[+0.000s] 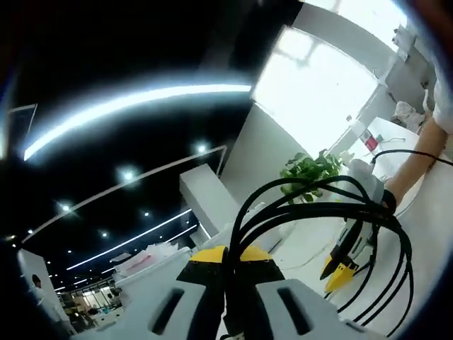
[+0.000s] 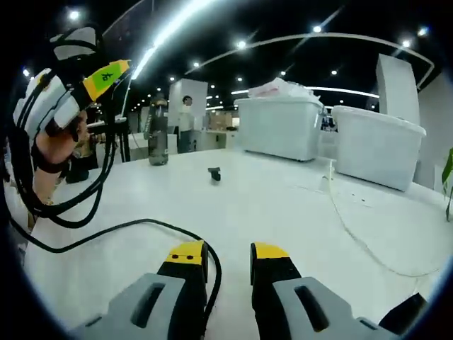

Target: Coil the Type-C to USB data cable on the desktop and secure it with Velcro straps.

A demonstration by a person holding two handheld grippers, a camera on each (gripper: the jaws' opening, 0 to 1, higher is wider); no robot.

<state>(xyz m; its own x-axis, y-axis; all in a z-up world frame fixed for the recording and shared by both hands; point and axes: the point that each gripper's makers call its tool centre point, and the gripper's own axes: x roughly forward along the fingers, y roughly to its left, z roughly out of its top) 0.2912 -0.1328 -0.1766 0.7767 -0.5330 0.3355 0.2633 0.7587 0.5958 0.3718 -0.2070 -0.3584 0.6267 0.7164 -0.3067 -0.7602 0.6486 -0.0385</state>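
1. Here, in the left gripper view, the left gripper [image 1: 228, 263] has its yellow-tipped jaws pressed together on several loops of the black cable [image 1: 333, 195].
2. The loops fan out from the jaws toward the right of that view, held up off the table [image 1: 432, 227].
3. Beyond the coil, the right gripper [image 1: 338, 273] shows with a hand [image 1: 405, 180] on it; its yellow tips point down at the white table, just beside the loops.
4. A green plant [image 1: 311, 170] stands further back, near a bright window [image 1: 322, 85].
5. In the right gripper view, the right gripper [image 2: 228, 256] hangs low over the table with its jaws spread, a narrow gap between the yellow tips and nothing in it.
6. A strand of cable [image 2: 141, 225] runs across the table [image 2: 283, 205] from the left and curves down just beside the left jaw; whether it touches the jaw I cannot tell.
7. At the left of this view, the left gripper [image 2: 106, 76] is raised, with cable loops hanging beneath it.
8. A small dark object [image 2: 214, 173] lies on the table further off; it is too small to identify.
9. A dark bottle [image 2: 158, 131] stands upright toward the far left edge.
10. Two white bins [image 2: 279, 127] sit at the back right, and a thin white cord [image 2: 354, 227] trails over the table in front of them.
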